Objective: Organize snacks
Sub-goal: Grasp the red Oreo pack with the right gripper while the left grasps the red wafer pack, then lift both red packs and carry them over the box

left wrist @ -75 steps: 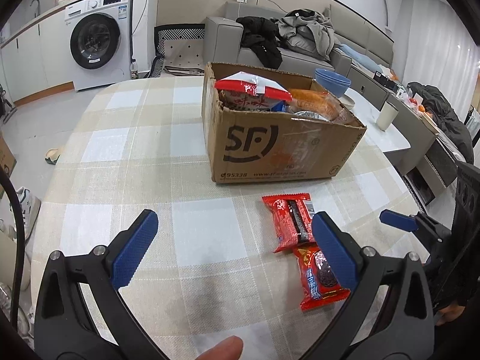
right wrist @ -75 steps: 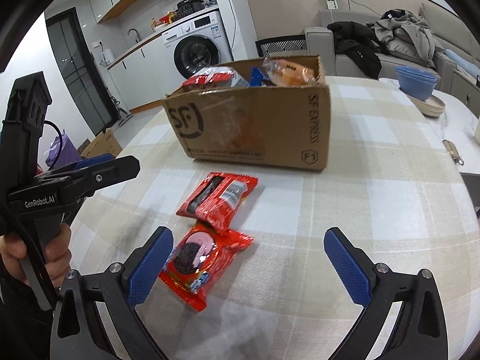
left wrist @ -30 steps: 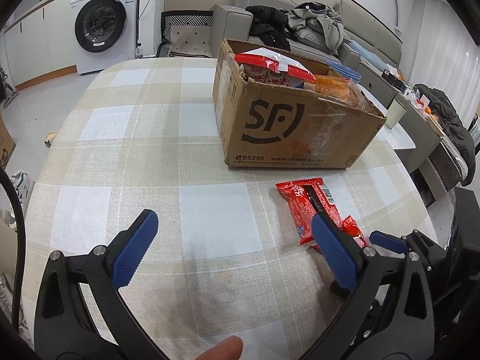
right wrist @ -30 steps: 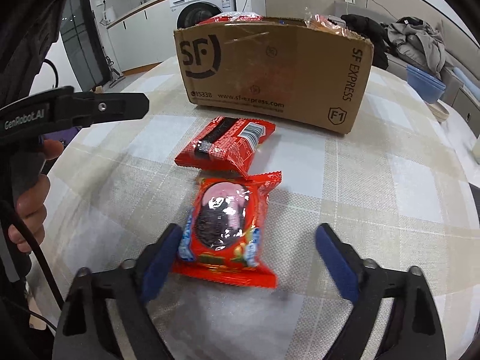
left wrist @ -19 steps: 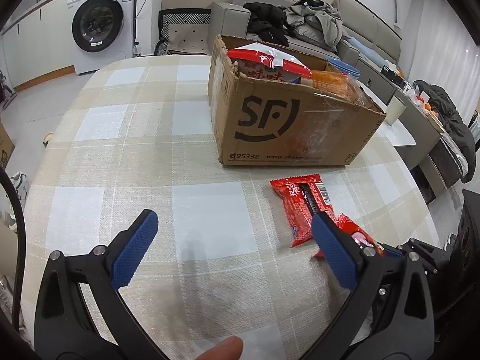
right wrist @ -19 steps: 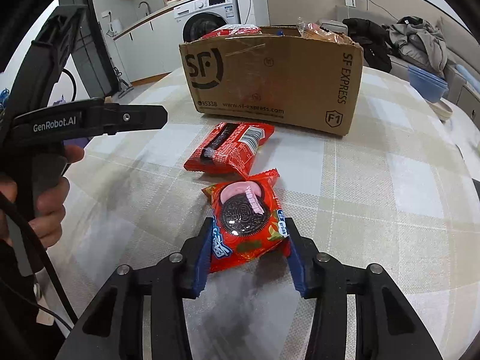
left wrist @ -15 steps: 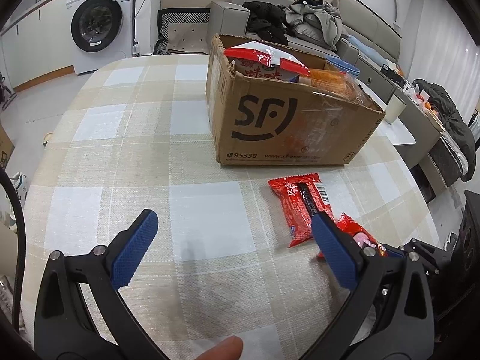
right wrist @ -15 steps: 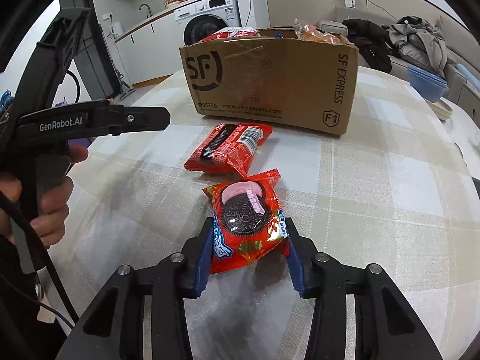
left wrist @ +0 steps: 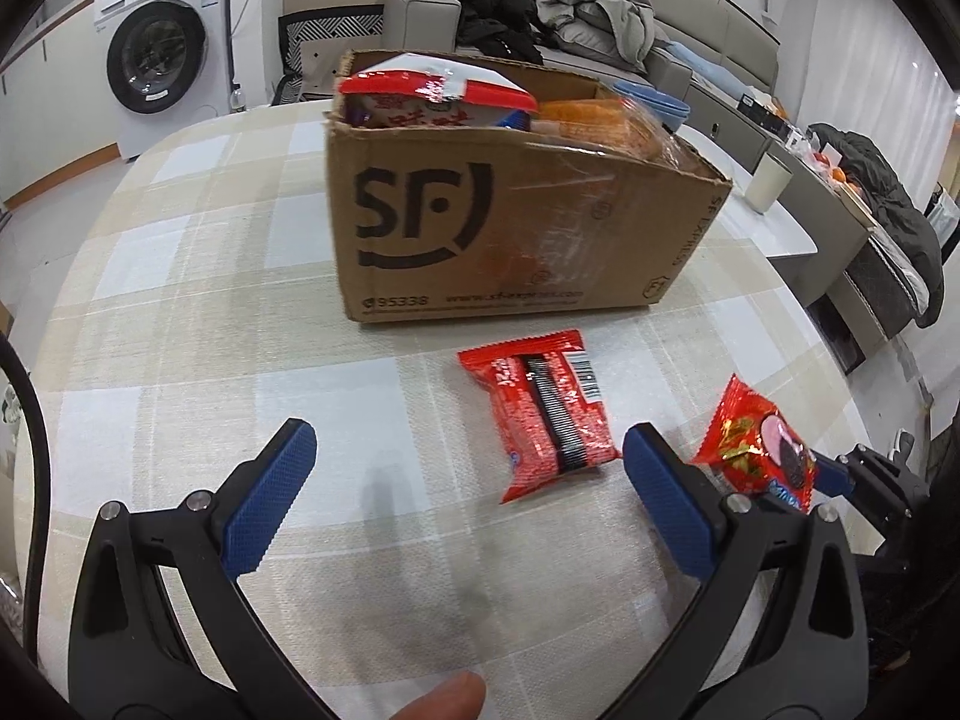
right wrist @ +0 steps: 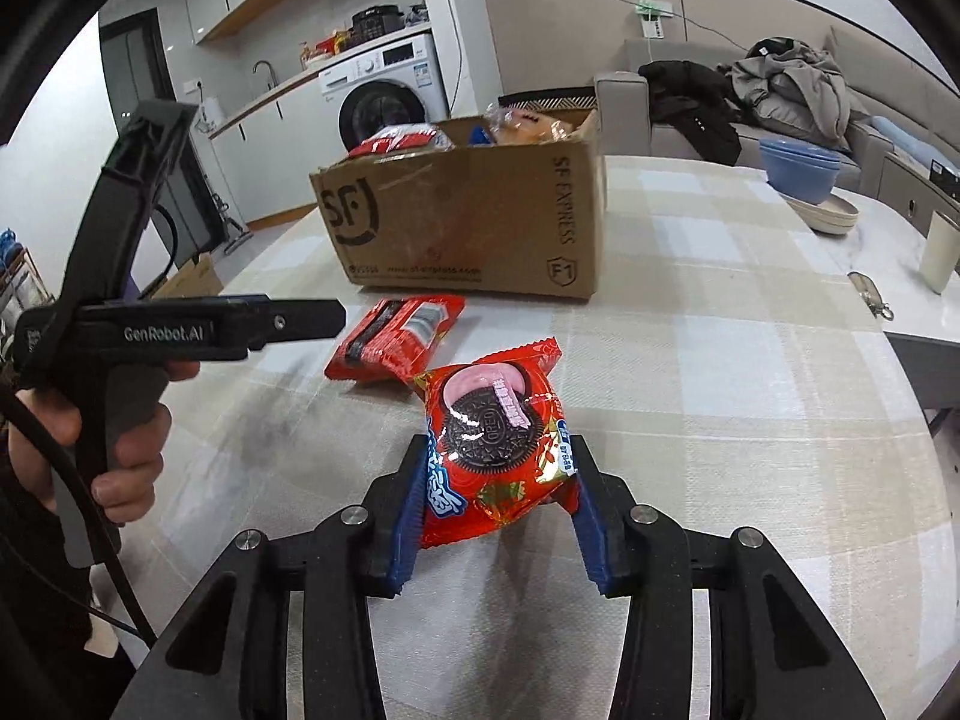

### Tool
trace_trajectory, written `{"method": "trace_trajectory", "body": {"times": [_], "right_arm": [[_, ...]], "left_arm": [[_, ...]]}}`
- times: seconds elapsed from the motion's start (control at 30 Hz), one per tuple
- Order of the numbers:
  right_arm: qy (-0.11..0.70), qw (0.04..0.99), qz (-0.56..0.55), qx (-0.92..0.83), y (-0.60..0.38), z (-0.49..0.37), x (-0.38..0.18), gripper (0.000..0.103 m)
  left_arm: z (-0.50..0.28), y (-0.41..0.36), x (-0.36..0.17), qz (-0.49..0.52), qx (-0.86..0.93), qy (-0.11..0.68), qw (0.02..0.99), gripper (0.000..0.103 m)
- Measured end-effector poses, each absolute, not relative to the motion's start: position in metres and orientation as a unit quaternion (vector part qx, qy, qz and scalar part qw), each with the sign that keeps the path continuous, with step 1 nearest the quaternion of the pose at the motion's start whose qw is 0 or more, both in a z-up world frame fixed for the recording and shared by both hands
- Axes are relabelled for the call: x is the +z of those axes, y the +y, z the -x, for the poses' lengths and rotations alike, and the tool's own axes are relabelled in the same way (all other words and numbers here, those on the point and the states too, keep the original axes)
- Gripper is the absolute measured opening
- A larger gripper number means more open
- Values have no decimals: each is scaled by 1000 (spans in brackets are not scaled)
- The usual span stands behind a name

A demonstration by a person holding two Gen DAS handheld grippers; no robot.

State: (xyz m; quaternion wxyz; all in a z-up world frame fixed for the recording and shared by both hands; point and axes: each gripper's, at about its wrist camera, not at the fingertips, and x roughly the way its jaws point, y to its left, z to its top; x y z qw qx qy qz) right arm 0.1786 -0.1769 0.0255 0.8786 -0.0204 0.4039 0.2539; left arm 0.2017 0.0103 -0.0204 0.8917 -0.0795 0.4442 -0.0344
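Checked tabletop (right wrist: 750,360) carries a box (right wrist: 468,234) at 12 o'clock, already holding snacks. Right claw (right wrist: 498,498) is clamped on the Oreo pack (right wrist: 498,438), raised off the cloth; left claw (left wrist: 462,498) gapes empty. One red pack (left wrist: 546,414) is left lying below the box, so I judge two packs remain to stow.

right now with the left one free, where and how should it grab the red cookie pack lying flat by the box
Take the flat red cookie pack across its narrow width, mid-length, coming down from above. It lies flat on the tablecloth, long axis pointing toward the cardboard box, both long edges clear. The left hand-held gripper is open, probably wide enough.
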Motion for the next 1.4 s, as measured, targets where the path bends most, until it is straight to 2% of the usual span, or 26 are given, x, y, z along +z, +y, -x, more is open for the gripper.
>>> {"method": "trace_trajectory", "body": {"times": [0.43, 0.6, 0.7, 0.8, 0.87, 1.4], "right_arm": [[389, 889, -6, 241, -193, -188, 32, 44], [389, 890, -5, 240, -194, -190, 32, 44], [389, 889, -5, 241, -193, -191, 32, 44], [390, 889, -4, 242, -192, -191, 32, 44], [390, 889, -3, 242, -190, -192, 33, 44], [381, 892, 7, 243, -176, -195, 43, 44]], "left_arm": [[-244, -20, -49, 75, -50, 483, 871, 102], [-254, -26, -63, 69, -50, 493, 866, 93], [-256, -33, -65, 49, -50, 488, 870, 83], [-257, -41, -66, 26, -47, 482, 874, 67], [-257, -43, -65, 24, -55, 478, 877, 42], [-233, -14, -42, 53, -63, 446, 891, 40]]}}
